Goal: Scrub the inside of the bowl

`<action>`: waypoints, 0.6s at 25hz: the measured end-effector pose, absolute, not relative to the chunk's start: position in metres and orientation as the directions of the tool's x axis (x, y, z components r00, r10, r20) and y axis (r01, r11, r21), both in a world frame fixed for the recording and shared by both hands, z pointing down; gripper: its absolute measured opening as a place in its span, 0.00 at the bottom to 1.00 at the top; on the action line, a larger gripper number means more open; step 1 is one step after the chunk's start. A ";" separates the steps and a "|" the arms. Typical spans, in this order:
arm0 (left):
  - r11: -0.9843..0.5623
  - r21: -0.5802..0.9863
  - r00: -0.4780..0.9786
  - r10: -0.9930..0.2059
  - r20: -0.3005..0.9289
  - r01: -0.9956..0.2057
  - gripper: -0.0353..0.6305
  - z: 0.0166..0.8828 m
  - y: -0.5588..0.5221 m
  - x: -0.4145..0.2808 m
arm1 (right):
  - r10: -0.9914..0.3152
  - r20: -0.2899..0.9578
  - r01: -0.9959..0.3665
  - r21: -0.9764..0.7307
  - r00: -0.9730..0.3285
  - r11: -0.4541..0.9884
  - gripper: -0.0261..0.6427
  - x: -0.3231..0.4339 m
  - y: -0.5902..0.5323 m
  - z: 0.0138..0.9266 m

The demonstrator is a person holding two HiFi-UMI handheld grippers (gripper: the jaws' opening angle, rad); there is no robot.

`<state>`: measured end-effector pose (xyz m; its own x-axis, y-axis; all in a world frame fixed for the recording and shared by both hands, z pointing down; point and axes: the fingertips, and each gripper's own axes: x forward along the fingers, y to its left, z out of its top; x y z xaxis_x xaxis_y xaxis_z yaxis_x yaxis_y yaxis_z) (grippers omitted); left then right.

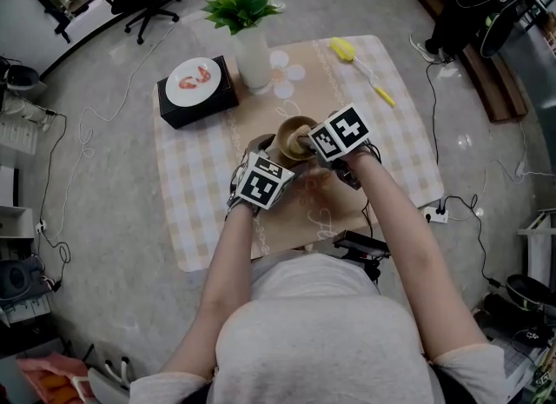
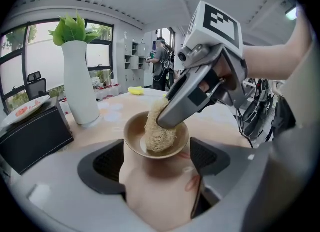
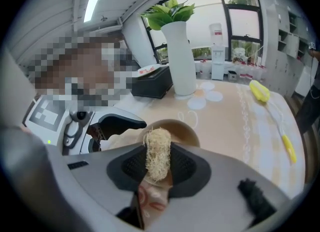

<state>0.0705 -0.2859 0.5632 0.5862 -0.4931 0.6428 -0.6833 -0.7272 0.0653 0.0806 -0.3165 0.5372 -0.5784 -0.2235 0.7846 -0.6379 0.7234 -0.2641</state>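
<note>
— Where is the bowl (image 2: 133,137)?
— Near the middle of the table (image 1: 395,124), on the checked cloth (image 1: 200,220). The head view shows only part of its rim; the marker cubes (image 1: 340,131) cover the rest.
— And the left hand-held gripper (image 2: 157,162)?
— It is closed on the brown bowl, one dark pad against each side. The bowl's foot is hidden under its own rim.
— The right one?
— The right hand-held gripper (image 3: 158,165) clamps a loofah scrubber (image 3: 157,148), which is pressed down inside the bowl. The loofah covers the bowl's floor, so that part cannot be made out.
— Anything nearby?
— A white vase (image 1: 253,59) of green leaves stands behind the bowl. A yellow brush (image 1: 343,49) lies well apart.
</note>
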 end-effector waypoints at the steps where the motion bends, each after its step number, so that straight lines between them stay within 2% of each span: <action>1: -0.728 0.062 0.588 -0.498 0.637 -0.683 0.69 0.560 -0.286 0.070 | -0.228 0.774 -0.642 -0.280 -0.591 0.714 0.19 0.079 -0.316 0.536; 15: -0.719 0.015 0.619 -0.587 0.522 -0.695 0.67 0.512 -0.281 0.071 | -0.410 0.625 -0.680 -0.279 -0.664 0.678 0.19 0.079 -0.308 0.474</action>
